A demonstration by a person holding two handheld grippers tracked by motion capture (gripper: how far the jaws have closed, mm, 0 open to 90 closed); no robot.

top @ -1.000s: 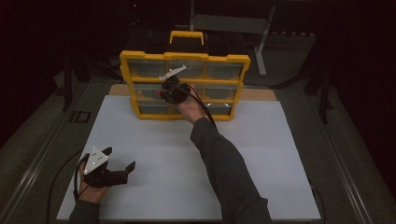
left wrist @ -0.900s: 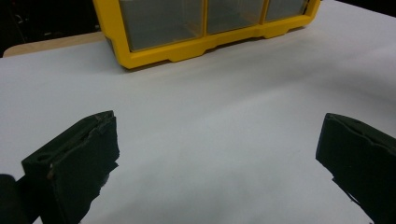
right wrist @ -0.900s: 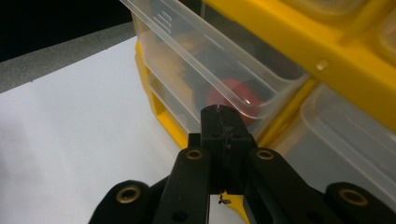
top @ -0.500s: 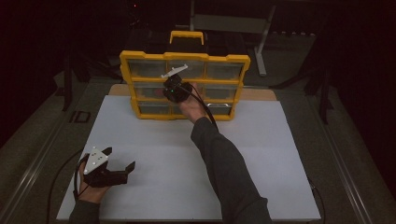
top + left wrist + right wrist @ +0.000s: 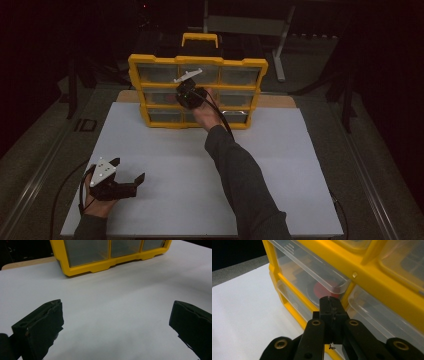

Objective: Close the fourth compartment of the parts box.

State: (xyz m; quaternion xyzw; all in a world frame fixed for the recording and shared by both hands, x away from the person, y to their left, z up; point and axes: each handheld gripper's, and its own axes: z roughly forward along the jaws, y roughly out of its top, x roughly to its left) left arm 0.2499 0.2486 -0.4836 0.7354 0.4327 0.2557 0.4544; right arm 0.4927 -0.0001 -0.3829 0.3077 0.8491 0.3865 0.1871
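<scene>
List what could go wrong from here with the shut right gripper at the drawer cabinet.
1. The right gripper is shut just under a clear drawer's lip; it may slip off without pulling the drawer out.
2. The yellow cabinet stands upright and unbraced, with the left gripper open far away; a pull could tip or drag it.

In the high view, the right gripper (image 5: pixel 189 95) and its hand covered the middle drawers of the yellow drawer cabinet (image 5: pixel 142 90), and the other drawers' contents were too dim to tell. In the right gripper view, a red thing (image 5: pixel 324 290) behind a clear drawer front (image 5: pixel 312 265) was blurred beyond naming. In the left gripper view, the cabinet's top was cut off, leaving 3 drawers partly seen.
</scene>
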